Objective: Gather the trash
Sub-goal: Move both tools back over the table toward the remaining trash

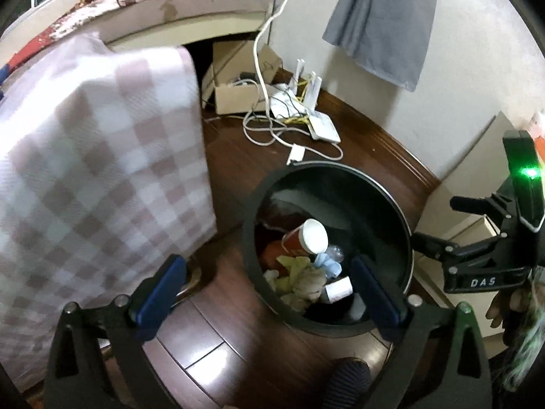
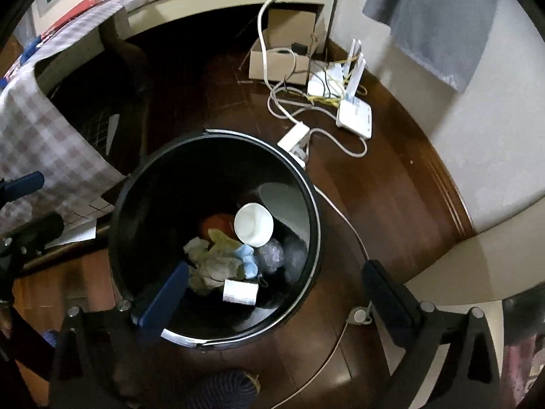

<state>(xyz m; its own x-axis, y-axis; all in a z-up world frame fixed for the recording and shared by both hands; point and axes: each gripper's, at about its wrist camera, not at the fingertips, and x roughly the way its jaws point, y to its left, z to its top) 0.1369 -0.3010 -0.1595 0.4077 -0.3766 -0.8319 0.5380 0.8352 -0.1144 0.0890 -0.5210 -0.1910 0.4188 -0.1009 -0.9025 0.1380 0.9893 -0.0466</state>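
We hold both grippers above the black trash bin, which stands on the dark wooden floor beside the bed. The left gripper has its jaws spread wide with nothing between them; one blue pad sits over the floor, the other over the near part of the bin opening. The right gripper is likewise fully spread and empty, one pad inside the outline of the bin rim and the other outside it. Neither gripper has hold of anything. The trash is in the bin: a red paper cup with its white base turned upward, crumpled yellowish tissue, a light blue scrap, a small white roll or box, and what looks like clear crumpled plastic. We judge the deposit step complete for the items in hand, since both grippers are empty directly over the bin. What remains cannot be settled from these views: no loose trash shows on the visible floor. The cardboard box, white router and cables by the wall appear to be equipment in use, not trash. A checked blanket hangs from the bed and hides part of the floor.
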